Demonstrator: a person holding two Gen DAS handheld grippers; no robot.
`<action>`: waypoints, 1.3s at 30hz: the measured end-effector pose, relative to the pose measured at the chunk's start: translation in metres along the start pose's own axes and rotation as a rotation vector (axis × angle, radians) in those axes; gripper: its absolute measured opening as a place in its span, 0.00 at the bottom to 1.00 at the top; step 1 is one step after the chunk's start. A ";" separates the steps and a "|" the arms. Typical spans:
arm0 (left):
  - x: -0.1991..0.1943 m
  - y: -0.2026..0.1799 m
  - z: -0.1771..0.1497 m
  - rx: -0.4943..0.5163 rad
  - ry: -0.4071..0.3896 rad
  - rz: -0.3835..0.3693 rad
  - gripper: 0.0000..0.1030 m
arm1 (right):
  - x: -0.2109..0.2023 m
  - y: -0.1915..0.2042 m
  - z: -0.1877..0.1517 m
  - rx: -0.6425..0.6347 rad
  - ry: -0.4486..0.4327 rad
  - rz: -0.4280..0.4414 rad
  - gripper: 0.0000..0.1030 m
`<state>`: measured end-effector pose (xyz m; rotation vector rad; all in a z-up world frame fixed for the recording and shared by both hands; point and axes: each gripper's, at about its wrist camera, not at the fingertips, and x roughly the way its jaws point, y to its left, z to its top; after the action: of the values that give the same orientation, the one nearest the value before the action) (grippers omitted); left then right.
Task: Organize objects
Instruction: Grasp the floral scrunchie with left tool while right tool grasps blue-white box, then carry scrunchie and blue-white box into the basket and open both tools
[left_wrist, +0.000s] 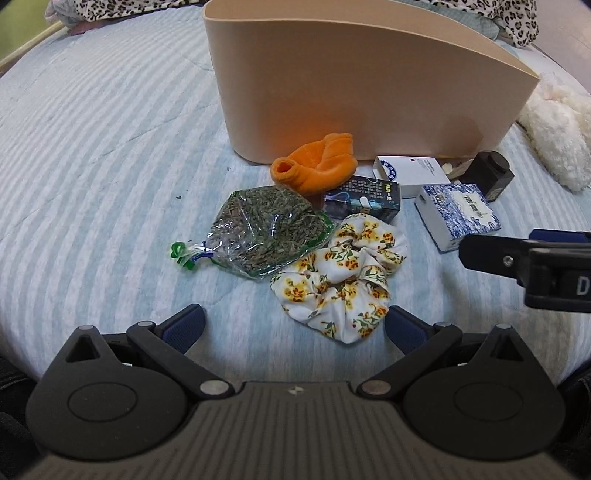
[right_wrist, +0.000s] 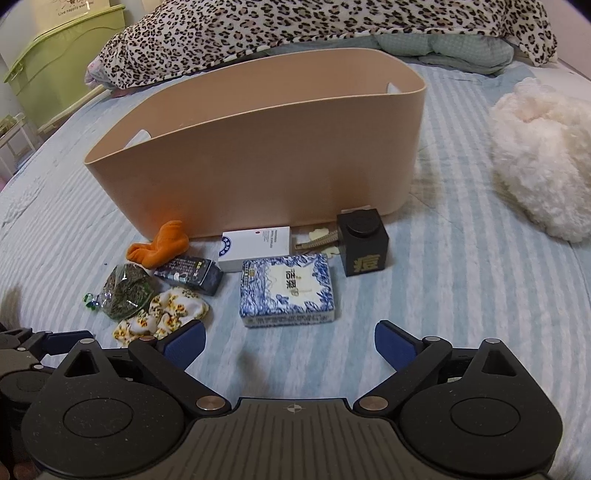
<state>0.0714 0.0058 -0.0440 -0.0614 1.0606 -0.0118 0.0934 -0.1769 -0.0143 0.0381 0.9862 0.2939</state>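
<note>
Bedroom scene: striped pale-blue bedspread (right_wrist: 461, 295) as work surface, leopard-print blanket (right_wrist: 295, 29) heaped at the far edge, white fluffy plush (right_wrist: 543, 155) at 2 o'clock in the right wrist view.

Tan oval bin (right_wrist: 258, 147) stands upright mid-bed; what it holds is hidden from both views. Loose items cluster just in front of its near wall: orange sock (left_wrist: 317, 162), dried-herb bag (left_wrist: 266, 229), floral scrunchie (left_wrist: 343, 273), dark printed box (left_wrist: 364, 197), white carton (left_wrist: 410, 171), blue-and-white box (right_wrist: 288, 290), black cube jar (right_wrist: 364, 240).

Step, as judged: the outset of sorting; all seen items lie outside the bin, nothing is gripped.

Left gripper (left_wrist: 295, 325): jaws spread wide, empty, above the bedspread. Scrunchie sits at 1 o'clock, its near edge just beside the right fingertip; herb bag at 12, touching the scrunchie.

Right gripper (right_wrist: 290, 341): jaws apart, empty. Blue-and-white box lies at 12 o'clock, near the fingertips, roughly centred between them.

Next move probably calls for advancing one gripper to straddle its nearest item, closing, then lifting over the bin's rim. Scrunchie is soft and will likely bunch; the box needs a square grip across its short sides.
</note>
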 end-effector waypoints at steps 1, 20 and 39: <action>0.001 0.000 0.001 -0.004 0.003 -0.003 1.00 | 0.003 0.001 0.001 -0.004 0.001 0.002 0.93; -0.005 0.002 0.002 -0.016 -0.024 0.006 0.24 | 0.032 0.008 0.008 -0.013 -0.019 0.013 0.58; -0.069 0.015 0.008 -0.043 -0.180 -0.069 0.08 | -0.020 0.011 0.014 0.007 -0.151 -0.005 0.58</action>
<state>0.0442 0.0242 0.0186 -0.1352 0.8789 -0.0456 0.0916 -0.1701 0.0118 0.0635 0.8372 0.2792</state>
